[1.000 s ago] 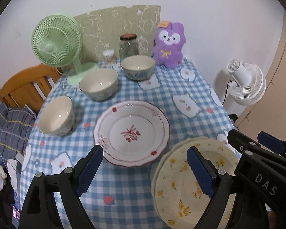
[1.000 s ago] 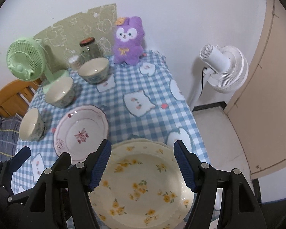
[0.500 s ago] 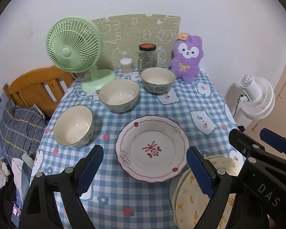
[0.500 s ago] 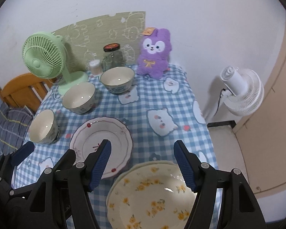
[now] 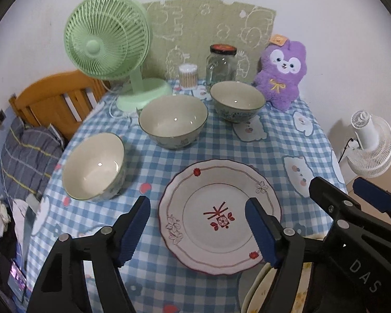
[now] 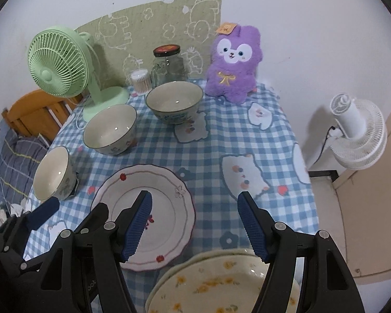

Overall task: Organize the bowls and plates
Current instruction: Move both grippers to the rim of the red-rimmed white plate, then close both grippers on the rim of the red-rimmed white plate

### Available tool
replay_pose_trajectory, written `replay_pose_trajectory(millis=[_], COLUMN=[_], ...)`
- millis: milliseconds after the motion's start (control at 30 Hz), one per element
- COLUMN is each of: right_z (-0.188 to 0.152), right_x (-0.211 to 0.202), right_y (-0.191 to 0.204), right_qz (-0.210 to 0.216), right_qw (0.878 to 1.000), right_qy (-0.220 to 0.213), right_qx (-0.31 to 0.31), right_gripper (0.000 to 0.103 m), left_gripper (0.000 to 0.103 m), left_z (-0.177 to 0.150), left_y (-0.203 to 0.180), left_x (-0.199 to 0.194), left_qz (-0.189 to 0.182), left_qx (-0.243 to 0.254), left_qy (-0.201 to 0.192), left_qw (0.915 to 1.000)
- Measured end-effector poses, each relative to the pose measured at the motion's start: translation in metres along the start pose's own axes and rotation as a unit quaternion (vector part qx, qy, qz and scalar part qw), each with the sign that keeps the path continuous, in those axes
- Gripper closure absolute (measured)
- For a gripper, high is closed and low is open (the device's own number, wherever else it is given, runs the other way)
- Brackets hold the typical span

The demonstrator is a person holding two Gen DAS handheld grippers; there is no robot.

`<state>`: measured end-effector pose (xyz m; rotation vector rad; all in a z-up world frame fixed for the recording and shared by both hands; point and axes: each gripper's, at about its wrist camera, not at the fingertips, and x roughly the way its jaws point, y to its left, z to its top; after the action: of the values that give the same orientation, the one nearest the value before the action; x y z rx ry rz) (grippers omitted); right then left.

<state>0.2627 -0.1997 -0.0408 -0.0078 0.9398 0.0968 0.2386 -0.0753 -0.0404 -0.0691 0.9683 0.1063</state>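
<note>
Two hand-held black tongs with blue pads hover over a desk [image 6: 247,140] covered in a blue checked cloth.

The main risk, as I judge it, lies at the near edge. A stack of yellow-flowered plates [image 6: 221,284] sits there, possibly overhanging, though the edge is hidden. A clumsy nudge could tip it to the floor. The red-patterned plate [image 5: 219,216] lies flat, so pads may slip off its thin rim. Three bowls [image 5: 173,122] stand close together farther back; a sweeping reach could knock one.

The left tongs [image 5: 198,230] have just been closing yet remain fairly wide, pads straddling the red-patterned plate in view, pressing nothing. The right tongs [image 6: 203,225] stand moderately wide and empty above the flowered stack.
</note>
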Motion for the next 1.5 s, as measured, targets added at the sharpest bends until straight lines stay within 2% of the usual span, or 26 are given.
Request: replay_pose_trajectory(millis=[533,800,1000,1167,1500], right_z=[-0.007,-0.012,-0.015,-0.015,-0.016], right_x=[0.078,0.101,0.114,0.121,0.136], right_y=[0.008,0.012,0.015,0.018,0.021], right_qz=[0.025,0.029,0.031,0.033,0.032], right_qw=[0.998,0.997,0.995,0.994,0.993], right_qy=[0.054,0.076,0.088,0.098,0.111], right_qx=[-0.016,-0.019,-0.019,-0.023,-0.025], right_gripper=[0.031,0.031,0.032,0.032,0.045], left_gripper=[0.037,0.038,0.039,0.048,0.052], left_z=[-0.011,-0.020,-0.023,-0.025,-0.028], left_y=[0.008,0.013,0.011,0.019,0.018], left_x=[0.067,0.087,0.094,0.102,0.108], left_qz=[0.042,0.058,0.076,0.074,0.084], left_qx=[-0.035,-0.043,-0.034,-0.049,-0.046], left_qy=[0.049,0.067,0.065,0.080,0.077], left_qw=[0.9973,0.9951,0.9944,0.9929,0.9924])
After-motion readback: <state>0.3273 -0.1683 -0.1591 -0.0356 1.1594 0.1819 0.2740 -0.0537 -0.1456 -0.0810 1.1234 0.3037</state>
